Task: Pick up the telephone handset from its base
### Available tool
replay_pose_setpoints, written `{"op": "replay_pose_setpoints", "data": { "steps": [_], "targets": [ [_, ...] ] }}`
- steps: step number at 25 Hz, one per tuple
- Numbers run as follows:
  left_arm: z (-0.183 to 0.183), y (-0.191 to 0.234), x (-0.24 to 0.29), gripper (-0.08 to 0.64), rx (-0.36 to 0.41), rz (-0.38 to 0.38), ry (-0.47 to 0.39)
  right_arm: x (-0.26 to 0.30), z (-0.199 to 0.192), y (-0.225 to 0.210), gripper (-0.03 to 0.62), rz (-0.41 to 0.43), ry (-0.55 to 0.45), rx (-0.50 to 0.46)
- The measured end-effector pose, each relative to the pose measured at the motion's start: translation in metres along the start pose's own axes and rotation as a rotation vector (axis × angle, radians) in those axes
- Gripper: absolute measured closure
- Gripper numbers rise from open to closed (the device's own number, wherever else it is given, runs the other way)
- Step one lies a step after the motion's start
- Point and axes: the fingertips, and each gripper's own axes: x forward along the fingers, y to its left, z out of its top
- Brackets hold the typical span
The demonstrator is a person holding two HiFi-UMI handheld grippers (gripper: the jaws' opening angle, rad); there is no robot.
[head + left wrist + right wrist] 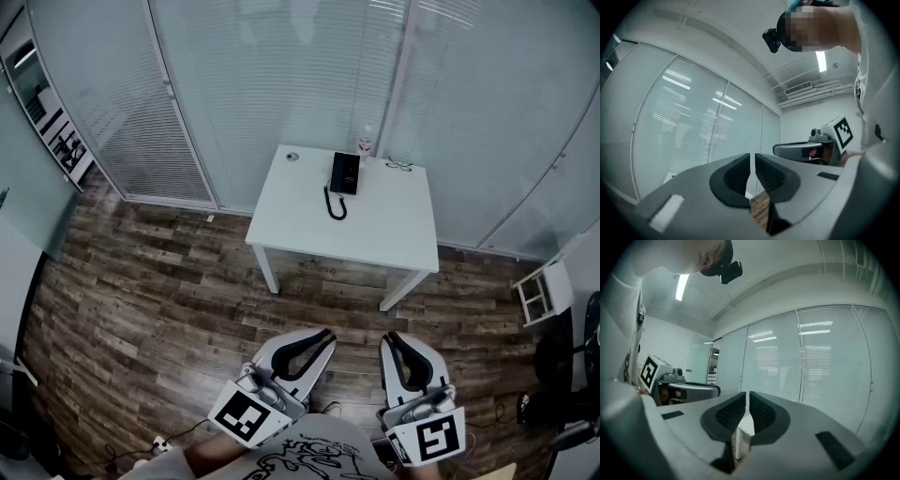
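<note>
Telephone handset [337, 173] is seen on its base [352, 176] on the white table [375, 234], at twelve o'clock, well apart from both grippers. Left gripper [322, 335] and right gripper [392, 338] are held level, jaws together on nothing. The approach is judged still to be made: the table must be reached and one pair of jaws parted.

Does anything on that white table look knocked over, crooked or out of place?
Nothing stands out. The telephone lies straight on the table, its cord curled in front of it, and the bottle behind it stands upright. Nothing is spilled.
</note>
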Motion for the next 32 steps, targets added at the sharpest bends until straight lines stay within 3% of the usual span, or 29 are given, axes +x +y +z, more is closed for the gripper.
{"op": "replay_pose_setpoints", "data": {
  "steps": [13,22,26,32],
  "targets": [
    [-0.005,0.033,-0.028,0.528,-0.018,0.022,0.018,0.024,-0.002,0.027,0.571,-0.002,-0.007,0.039],
    [-0.011,0.055,-0.017,0.528,-0.031,0.069,0.023,0.052,-0.013,0.015,0.571,0.032,-0.003,0.062],
    [-0.016,0.068,0.003,0.528,-0.015,0.086,0.031,0.067,-0.019,-0.004,0.571,0.047,-0.008,0.075],
    [-0.016,0.081,0.071,0.528,-0.013,0.076,0.036,0.089,-0.024,-0.070,0.571,0.023,-0.024,0.085]
  ]
}}
